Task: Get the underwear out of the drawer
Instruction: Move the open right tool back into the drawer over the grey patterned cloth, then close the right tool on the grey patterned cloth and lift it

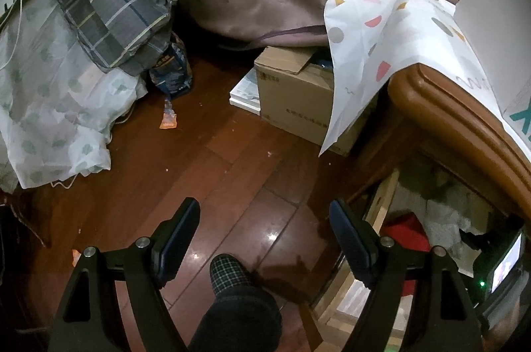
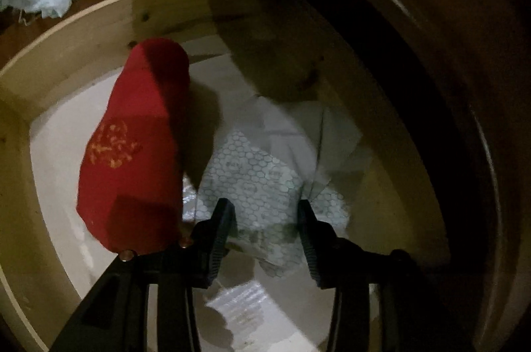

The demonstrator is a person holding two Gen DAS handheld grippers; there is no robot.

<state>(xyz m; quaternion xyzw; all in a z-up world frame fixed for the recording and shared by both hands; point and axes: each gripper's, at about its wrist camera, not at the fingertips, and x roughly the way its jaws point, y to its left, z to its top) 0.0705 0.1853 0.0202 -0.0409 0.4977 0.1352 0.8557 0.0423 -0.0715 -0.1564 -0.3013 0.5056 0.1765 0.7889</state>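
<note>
Reaching into the drawer (image 2: pixel 99 30)

Our right gripper (image 2: pixel 265 212), jaws spread, straddles the honeycomb-print underwear (image 2: pixel 252 173), beside the red roll (image 2: pixel 132 146).

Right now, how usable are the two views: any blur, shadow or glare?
Left wrist view: sharp, fisheye-bent at the edges, glare on the wood floor. Right wrist view: dim and slightly blurred; the drawer is shadowed on the right, the red garment casts a shadow.

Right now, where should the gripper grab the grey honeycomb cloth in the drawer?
Probably the near edge of the grey honeycomb cloth, coming straight down from above. It lies flat and folded on the drawer floor, so only a pinched-up edge gives hold. The right gripper is already over it, beside the red rolled cloth.
</note>
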